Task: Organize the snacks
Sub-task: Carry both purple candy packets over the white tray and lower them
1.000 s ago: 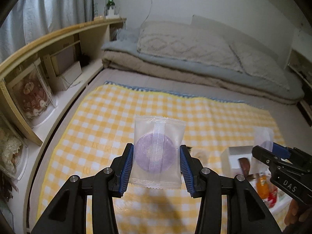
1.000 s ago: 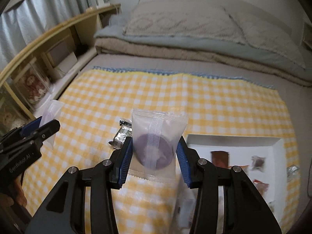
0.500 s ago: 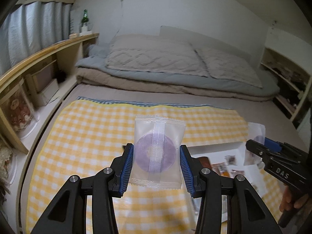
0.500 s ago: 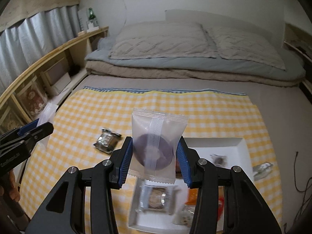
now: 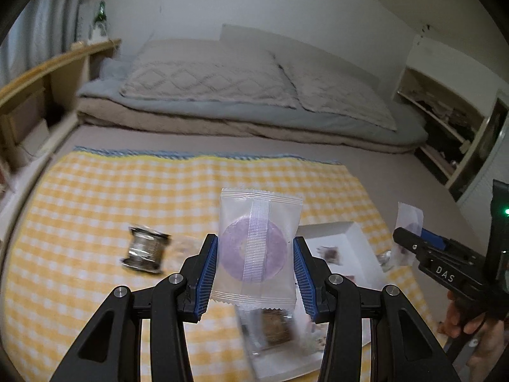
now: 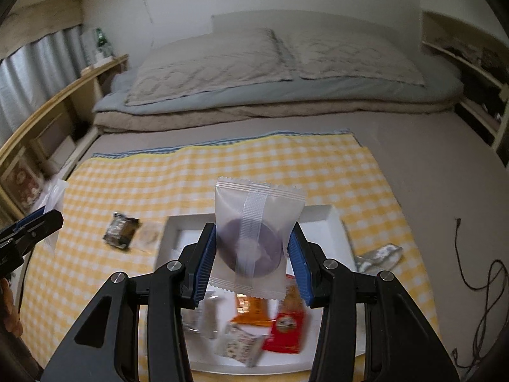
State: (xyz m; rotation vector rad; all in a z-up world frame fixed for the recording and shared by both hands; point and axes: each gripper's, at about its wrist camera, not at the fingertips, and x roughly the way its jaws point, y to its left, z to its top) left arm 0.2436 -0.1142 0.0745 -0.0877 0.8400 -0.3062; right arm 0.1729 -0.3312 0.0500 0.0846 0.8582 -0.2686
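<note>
Above the yellow checked cloth, the right gripper clamps a frosted sachet holding a dark purple disc upright between its blue pads, which press on both side edges. Directly below it lies a white tray with an orange packet, a red packet and a pale printed packet inside, all blurred. A dark foil snack lies on the cloth just left of the tray, and a silver wrapper lies on the cloth at the tray's right edge.

From the left wrist view, the left gripper is likewise closed on its own sachet with a lilac disc, held upright with its sealed seam facing the camera. Below and to its right sits the same tray, and a clear-wrapped brown biscuit shows under the sachet. The foil snack lies on the cloth to the left. A hand grips the right tool's handle at the frame's right edge.

Beyond the cloth, folded bedding lies against the wall.
</note>
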